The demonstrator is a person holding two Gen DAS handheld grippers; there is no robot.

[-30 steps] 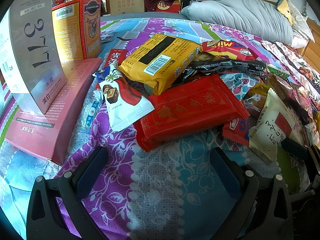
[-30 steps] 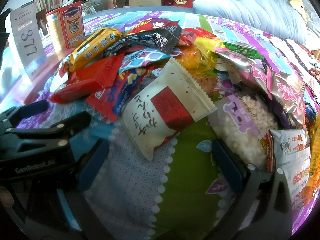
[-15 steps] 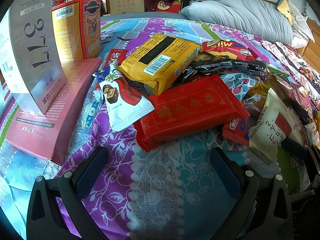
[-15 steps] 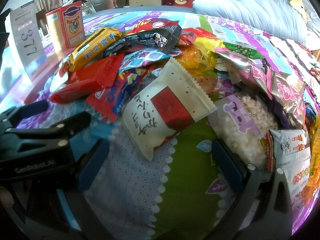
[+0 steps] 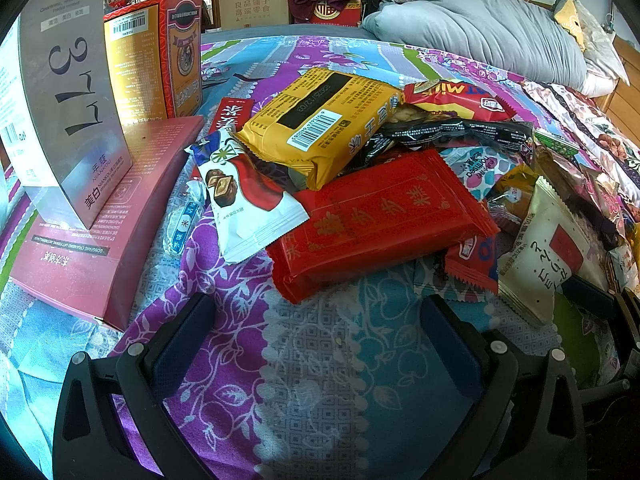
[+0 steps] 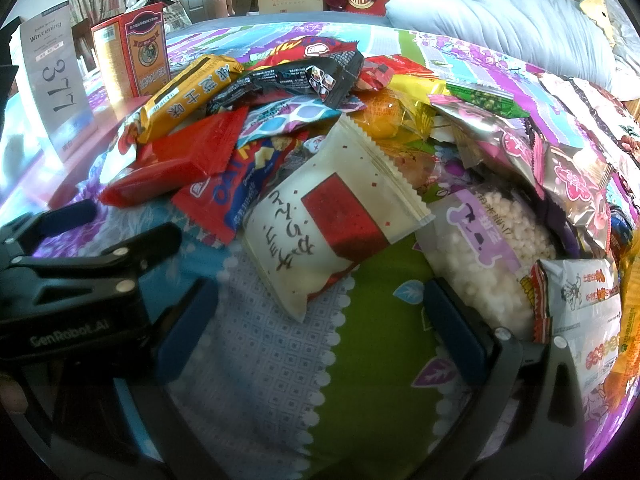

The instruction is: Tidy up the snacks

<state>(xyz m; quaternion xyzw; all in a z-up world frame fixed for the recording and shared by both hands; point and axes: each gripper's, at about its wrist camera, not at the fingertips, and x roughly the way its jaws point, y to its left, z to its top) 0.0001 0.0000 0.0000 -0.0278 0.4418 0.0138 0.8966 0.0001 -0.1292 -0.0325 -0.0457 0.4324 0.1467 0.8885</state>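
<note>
Left gripper [image 5: 316, 344]: jaws spread wide, nothing between them; it sits low at the bottom of the left wrist frame, over bare patterned bedsheet [image 5: 312, 380].
Right gripper [image 6: 320, 332]: jaws also wide apart and holding nothing, at the bottom of the right wrist frame; the left gripper's black body shows at lower left of that frame.
Snack pile [image 6: 360, 128]: heaped on the bedsheet, filling the centre and right of both frames.
Red packet [image 5: 380, 216]: centre of the left wrist frame, just ahead of the left gripper, apart from its fingers.
Yellow packet [image 5: 320, 124]: above the red packet, its near end resting on the pile, barcode facing up.
White chocolate packet [image 5: 248, 200]: left of the red packet, its corner tucked under the yellow one.
Cream packet with red square [image 6: 336, 216]: centre of the right wrist frame, directly ahead of the right gripper, lying tilted across other packets.
Puffed-snack bag [image 6: 496, 248]: right of the cream packet, close by the right finger.
Boxes: a silver box [image 5: 60, 92] stands on a flat pink box [image 5: 104, 220] at the left of the left wrist frame; an orange-red box [image 5: 156, 56] stands behind them.
Pillow [image 5: 480, 32]: grey, upper right.
</note>
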